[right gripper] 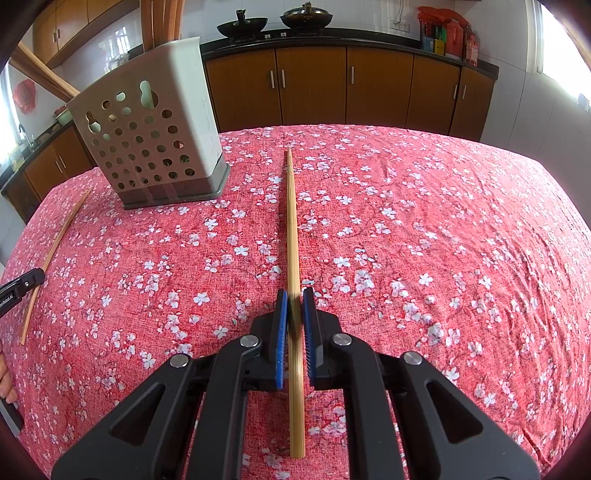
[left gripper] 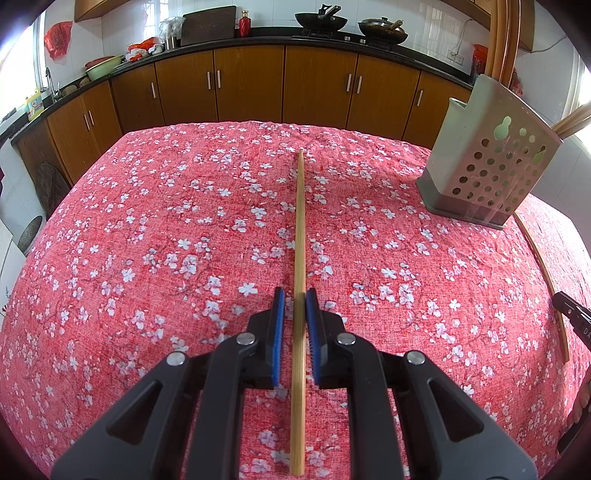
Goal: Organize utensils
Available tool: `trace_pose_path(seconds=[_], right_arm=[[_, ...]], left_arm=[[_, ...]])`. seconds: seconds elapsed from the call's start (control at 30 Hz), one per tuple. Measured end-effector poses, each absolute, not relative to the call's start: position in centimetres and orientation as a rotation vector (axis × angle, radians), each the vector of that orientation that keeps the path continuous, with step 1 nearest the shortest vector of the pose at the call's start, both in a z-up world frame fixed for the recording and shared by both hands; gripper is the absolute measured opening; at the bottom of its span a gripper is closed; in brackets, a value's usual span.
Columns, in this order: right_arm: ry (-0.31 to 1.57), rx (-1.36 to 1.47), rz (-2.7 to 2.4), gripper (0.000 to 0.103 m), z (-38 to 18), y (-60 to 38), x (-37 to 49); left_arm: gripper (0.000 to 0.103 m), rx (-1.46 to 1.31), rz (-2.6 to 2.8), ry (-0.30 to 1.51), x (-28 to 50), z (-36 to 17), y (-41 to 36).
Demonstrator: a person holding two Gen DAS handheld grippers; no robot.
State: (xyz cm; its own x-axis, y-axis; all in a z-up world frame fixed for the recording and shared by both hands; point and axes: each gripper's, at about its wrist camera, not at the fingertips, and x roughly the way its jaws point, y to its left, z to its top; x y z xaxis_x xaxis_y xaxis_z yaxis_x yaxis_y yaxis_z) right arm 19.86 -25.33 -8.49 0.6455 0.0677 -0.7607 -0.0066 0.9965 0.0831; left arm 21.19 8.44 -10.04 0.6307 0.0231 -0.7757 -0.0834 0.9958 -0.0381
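Chopsticks sit in both grippers. The left gripper (left gripper: 294, 295) has its blue pads (left gripper: 279, 332) closed on one bamboo chopstick (left gripper: 300, 240), which runs straight ahead over the red flowered tablecloth (left gripper: 147, 240). The right gripper (right gripper: 294, 295) pinches a second chopstick (right gripper: 293, 229) the same way, pointing forward above the cloth. Between the two grippers, off to the side in each view, the other chopstick (right gripper: 55, 243) shows with a black gripper tip at it. Farther back, the perforated grey utensil holder (right gripper: 155, 129) stands on the cloth with more chopsticks (right gripper: 162, 22) rising from it. Brown cabinets (left gripper: 251, 85) line the far wall.
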Motion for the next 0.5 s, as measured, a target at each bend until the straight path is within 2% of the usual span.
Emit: trace_pose_path(seconds=[0.5], right_arm=[[0.868, 0.076, 0.042, 0.010, -8.42, -25.40, 19.83]], left_arm=[[0.014, -0.073, 0.061, 0.887, 21.19, -10.06, 8.48]])
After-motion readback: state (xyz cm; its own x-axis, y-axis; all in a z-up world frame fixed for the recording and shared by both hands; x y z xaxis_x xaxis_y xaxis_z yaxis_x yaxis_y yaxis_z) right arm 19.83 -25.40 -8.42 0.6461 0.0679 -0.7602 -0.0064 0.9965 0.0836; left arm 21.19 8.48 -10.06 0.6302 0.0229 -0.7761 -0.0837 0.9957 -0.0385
